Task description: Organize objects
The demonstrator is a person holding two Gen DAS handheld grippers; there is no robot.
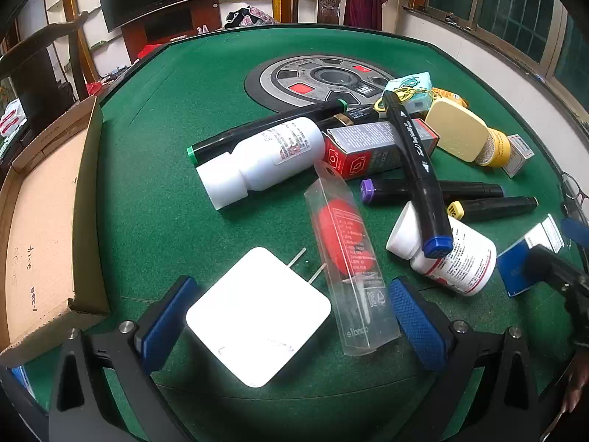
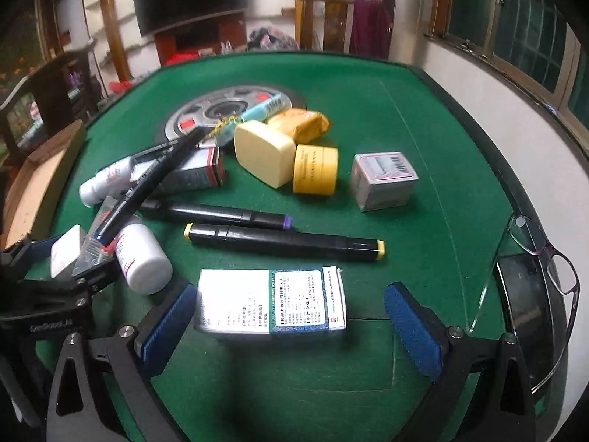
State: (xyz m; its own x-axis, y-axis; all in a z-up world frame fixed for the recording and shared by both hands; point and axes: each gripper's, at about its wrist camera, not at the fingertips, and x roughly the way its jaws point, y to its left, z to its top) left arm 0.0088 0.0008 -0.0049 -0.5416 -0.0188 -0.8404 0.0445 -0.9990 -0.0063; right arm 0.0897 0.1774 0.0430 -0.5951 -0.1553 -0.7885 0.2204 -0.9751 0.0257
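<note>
Our left gripper point(image 1: 294, 316) gapes wide around the charger point(image 1: 257, 316); our right gripper point(image 2: 291, 316) gapes wide around the box point(image 2: 272, 300); markers point(image 2: 283, 243) at 12 o'clock.

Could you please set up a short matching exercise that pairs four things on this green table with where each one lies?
Things:
1. white charger
2. medicine box
3. glasses
4. blue-capped marker

Places:
A. at the table's right edge
B. between the open left gripper's fingers
C. lying across the red box and a white bottle
D. between the open right gripper's fingers

Pairs: 1-B, 2-D, 3-A, 4-C
</note>
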